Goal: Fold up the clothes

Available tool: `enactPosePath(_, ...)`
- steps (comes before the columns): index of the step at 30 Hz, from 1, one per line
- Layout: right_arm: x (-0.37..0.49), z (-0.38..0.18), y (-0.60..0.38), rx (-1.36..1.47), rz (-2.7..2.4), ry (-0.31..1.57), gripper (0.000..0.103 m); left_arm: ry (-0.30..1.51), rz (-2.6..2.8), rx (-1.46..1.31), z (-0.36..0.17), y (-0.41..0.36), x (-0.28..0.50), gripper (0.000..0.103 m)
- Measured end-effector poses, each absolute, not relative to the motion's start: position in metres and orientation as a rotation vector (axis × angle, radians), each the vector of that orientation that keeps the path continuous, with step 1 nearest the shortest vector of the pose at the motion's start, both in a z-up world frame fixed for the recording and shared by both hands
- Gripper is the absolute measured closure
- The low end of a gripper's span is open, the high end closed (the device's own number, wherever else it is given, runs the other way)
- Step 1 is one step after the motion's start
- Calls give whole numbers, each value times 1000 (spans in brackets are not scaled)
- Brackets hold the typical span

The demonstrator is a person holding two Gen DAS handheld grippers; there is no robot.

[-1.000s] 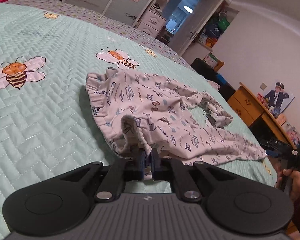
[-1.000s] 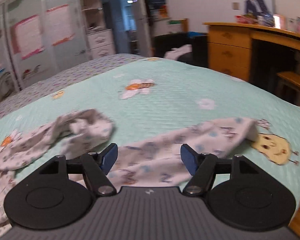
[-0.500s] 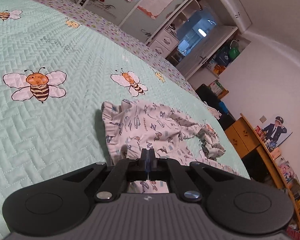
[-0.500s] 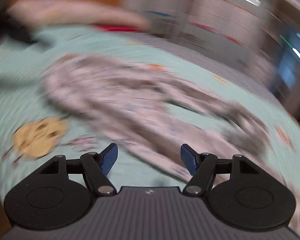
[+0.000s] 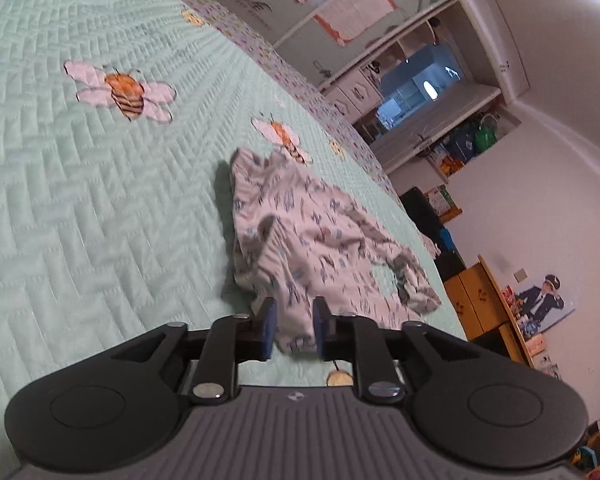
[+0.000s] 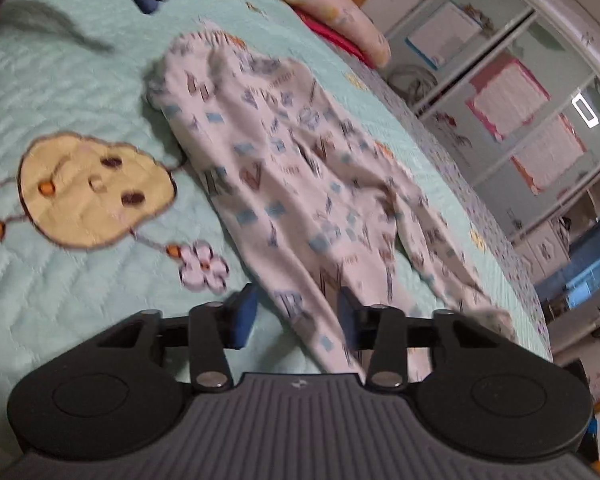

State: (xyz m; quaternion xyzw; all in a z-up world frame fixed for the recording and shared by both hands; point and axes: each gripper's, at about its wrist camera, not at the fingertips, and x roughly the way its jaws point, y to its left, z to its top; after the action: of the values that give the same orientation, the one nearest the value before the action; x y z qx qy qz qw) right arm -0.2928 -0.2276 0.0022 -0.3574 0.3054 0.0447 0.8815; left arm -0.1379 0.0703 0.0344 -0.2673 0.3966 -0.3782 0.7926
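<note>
Left gripper (image 5: 291, 328) released pants (image 6: 300, 184) (seemingly).

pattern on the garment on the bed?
The pants are off-white with small blue, brown and grey letter-like prints all over; clearest in the right wrist view.

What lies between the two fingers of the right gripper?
In the right wrist view, a leg of the printed trousers runs between the right gripper's parted fingers; the pads do not press it. Its jaws have just been closing.
</note>
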Motion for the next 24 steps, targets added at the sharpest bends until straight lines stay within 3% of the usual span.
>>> enactPosePath(7, -285, -5, -227, -800, 93, 623, 64, 865, -810, -564, 34, 55, -145, 72)
enactPosePath(9, -283, -9, -225, -813, 97, 622, 85, 869, -808, -552, 34, 51, -149, 68)
enactPosePath(10, -284, -11, -224, -820, 94, 619, 103, 873, -804, -545, 34, 49, -150, 66)
enactPosePath(17, -316, 19, -240, -583, 160, 674, 103, 879, -725, -559, 26, 61, -158, 53)
enactPosePath(24, -320, 10, -243, -548, 153, 713, 103, 869, -688, -626, 23, 56, -139, 46)
